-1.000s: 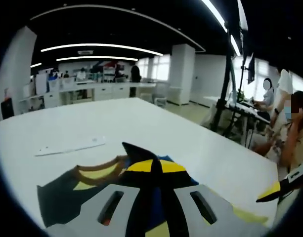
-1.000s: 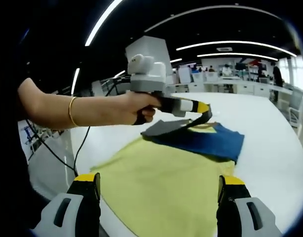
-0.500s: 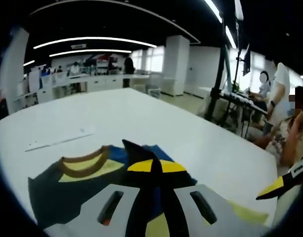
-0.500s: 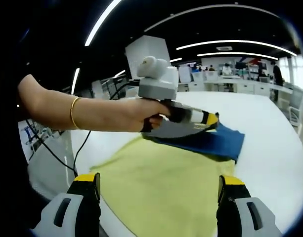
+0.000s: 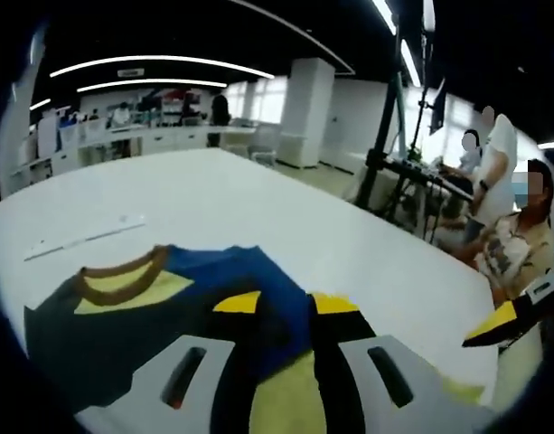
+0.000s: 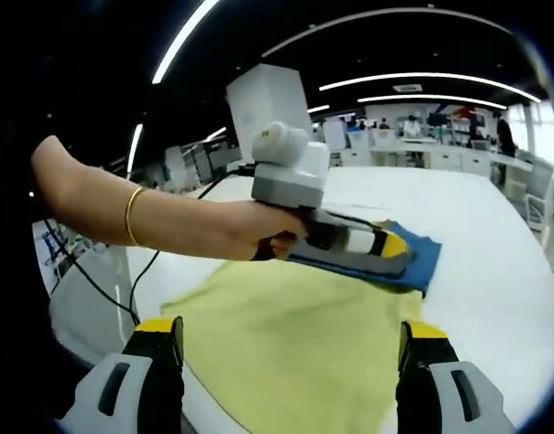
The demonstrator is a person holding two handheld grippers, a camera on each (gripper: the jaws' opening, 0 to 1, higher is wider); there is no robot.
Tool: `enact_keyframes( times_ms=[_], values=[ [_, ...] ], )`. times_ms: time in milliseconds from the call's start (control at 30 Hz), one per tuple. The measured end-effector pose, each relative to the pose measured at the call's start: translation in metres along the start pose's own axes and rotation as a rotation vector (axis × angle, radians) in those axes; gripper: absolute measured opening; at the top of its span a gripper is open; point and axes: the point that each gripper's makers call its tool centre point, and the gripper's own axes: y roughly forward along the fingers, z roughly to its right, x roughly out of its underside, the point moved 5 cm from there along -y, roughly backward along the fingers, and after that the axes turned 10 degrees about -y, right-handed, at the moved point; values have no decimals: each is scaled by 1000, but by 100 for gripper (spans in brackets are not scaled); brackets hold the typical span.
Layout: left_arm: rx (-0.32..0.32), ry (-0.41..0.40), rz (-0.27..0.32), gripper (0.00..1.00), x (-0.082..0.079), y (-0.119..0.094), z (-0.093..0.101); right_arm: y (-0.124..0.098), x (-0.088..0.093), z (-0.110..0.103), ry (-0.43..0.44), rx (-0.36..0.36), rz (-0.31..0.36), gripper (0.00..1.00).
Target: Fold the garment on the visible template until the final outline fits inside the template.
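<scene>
The white table (image 5: 258, 199) is wide around you, with much free surface beyond the garment and toward the far edge. One garment (image 6: 295, 334) lies flat on it: a yellow body, with a blue and dark grey part folded over at the far end, where a brown collar (image 5: 123, 276) shows. Your left gripper (image 6: 389, 249) rests low on the blue fold, its jaws a little apart with cloth between them. Your right gripper (image 6: 290, 339) stands released, wide open above the yellow near edge.
</scene>
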Motion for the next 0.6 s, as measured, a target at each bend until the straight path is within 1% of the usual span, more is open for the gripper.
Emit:
enact_keyframes(
  times_ms=[33, 67, 167, 300, 333, 400, 433, 533, 600],
  values=[
    [0, -4, -4, 27, -1, -3, 0, -1, 1, 0, -7, -4, -4, 99],
    [7, 4, 2, 33, -2, -5, 0, -1, 1, 1, -11, -9, -8, 99],
    [20, 9, 15, 45, -5, -13, 0, -4, 2, 4, -32, -17, -27, 99],
    [34, 16, 33, 60, -7, -29, -5, -8, 1, 6, -45, -29, -37, 99],
    [38, 15, 39, 63, -7, -33, -6, -9, 1, 7, -51, -33, -42, 99],
    [21, 4, 39, 62, -7, -43, -12, -10, 2, 8, -65, -38, -57, 99],
    [12, -5, 37, 64, -6, -47, -15, -11, 3, 9, -72, -42, -70, 99],
    [12, -41, 71, 73, -5, -63, -21, -15, 2, 12, -85, -36, -76, 99],
    [14, -37, 68, 75, -1, -73, -25, -16, 0, 13, -86, -37, -72, 99]
  ],
)
